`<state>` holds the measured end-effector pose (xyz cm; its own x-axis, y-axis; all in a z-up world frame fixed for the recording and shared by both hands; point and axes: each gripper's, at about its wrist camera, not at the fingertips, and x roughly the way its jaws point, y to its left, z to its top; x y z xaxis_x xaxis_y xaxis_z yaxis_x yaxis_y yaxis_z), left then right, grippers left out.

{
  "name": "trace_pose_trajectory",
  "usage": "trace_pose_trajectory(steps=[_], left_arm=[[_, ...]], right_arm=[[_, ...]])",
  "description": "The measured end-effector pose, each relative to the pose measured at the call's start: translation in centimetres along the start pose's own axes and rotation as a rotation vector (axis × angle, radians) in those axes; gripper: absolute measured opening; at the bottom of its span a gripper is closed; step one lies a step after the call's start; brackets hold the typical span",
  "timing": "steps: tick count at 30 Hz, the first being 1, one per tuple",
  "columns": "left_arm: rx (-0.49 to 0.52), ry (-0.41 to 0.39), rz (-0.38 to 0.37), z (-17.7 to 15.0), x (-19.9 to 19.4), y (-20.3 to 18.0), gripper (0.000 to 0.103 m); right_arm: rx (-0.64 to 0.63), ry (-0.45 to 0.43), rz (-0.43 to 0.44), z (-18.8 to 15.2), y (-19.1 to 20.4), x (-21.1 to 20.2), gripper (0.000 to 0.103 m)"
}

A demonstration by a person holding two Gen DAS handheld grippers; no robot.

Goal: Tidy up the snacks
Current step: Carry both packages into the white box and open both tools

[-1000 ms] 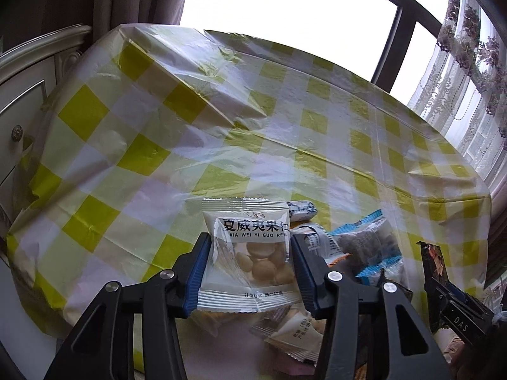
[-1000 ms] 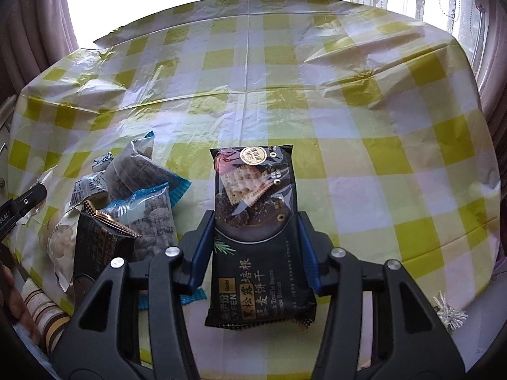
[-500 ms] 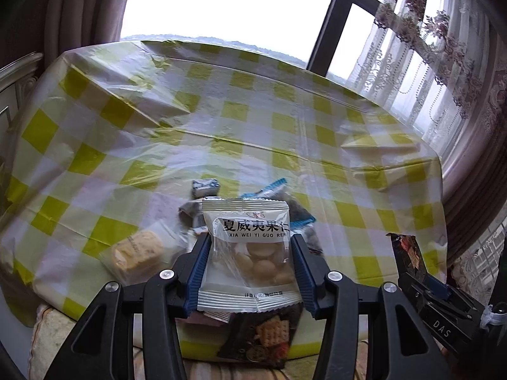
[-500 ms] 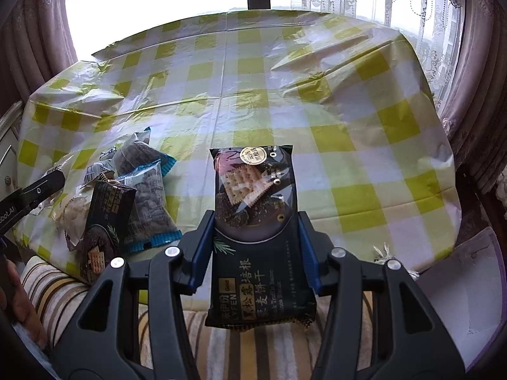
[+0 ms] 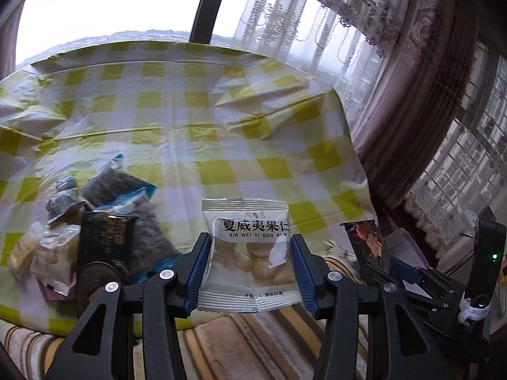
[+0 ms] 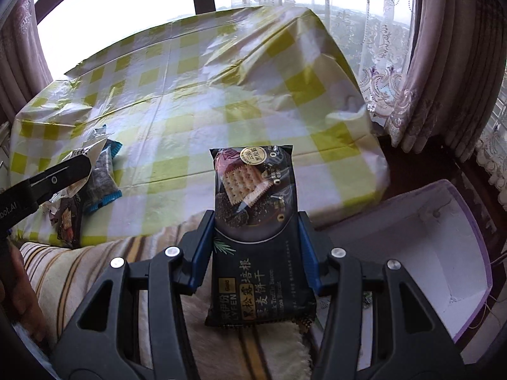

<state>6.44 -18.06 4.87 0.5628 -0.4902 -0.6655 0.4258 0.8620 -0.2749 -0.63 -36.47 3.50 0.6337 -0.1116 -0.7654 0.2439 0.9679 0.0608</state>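
My left gripper point(image 5: 250, 262) is shut on a clear and white nut packet point(image 5: 248, 253), held in the air off the near edge of the table. My right gripper point(image 6: 255, 237) is shut on a black cracker packet point(image 6: 256, 209), also lifted off the table. To its right stands a white box with a lilac rim point(image 6: 440, 231), with its inside showing bare. The rest of the snacks lie in a pile point(image 5: 95, 221) on the table's near left part. The right gripper and its packet show at the right edge of the left wrist view point(image 5: 367, 247).
The table wears a yellow and white checked plastic cloth point(image 6: 196, 101). A striped cushion point(image 6: 88, 262) lies below both grippers. Curtains point(image 5: 421, 88) and a window close off the far and right sides. The left gripper's arm point(image 6: 47, 183) reaches in at the left of the right wrist view.
Both grippers have drawn back from the table and swung to the right with their packets. The table has slid away to the left and the white box has come into the right wrist view.
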Motion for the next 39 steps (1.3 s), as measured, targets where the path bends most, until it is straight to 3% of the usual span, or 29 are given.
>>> trace_pose_trajectory(steps=[9, 24, 27, 29, 39], left_arm=[[0.131, 0.105, -0.163, -1.1, 2.4, -6.9, 0.051], [0.334, 0.288, -0.387, -4.8, 4.2, -16.1, 0.052], [0.362, 0.352, -0.479, -5.7, 4.4, -17.2, 0.06], [0.378, 0.345, -0.466, -5.9, 4.2, -17.5, 0.067], [0.343, 0.315, -0.441, -5.2, 3.7, -16.2, 0.067]], right_arm=[[0.102, 0.066, -0.113, -3.7, -7.8, -0.4, 0.054], [0.217, 0.125, -0.241, -7.2, -15.6, -1.3, 0.054], [0.234, 0.127, -0.25, -7.2, -16.3, -1.5, 0.054], [0.242, 0.123, -0.252, -7.0, -16.5, -1.5, 0.056], [0.224, 0.101, -0.195, -6.3, -14.9, -2.1, 0.059]])
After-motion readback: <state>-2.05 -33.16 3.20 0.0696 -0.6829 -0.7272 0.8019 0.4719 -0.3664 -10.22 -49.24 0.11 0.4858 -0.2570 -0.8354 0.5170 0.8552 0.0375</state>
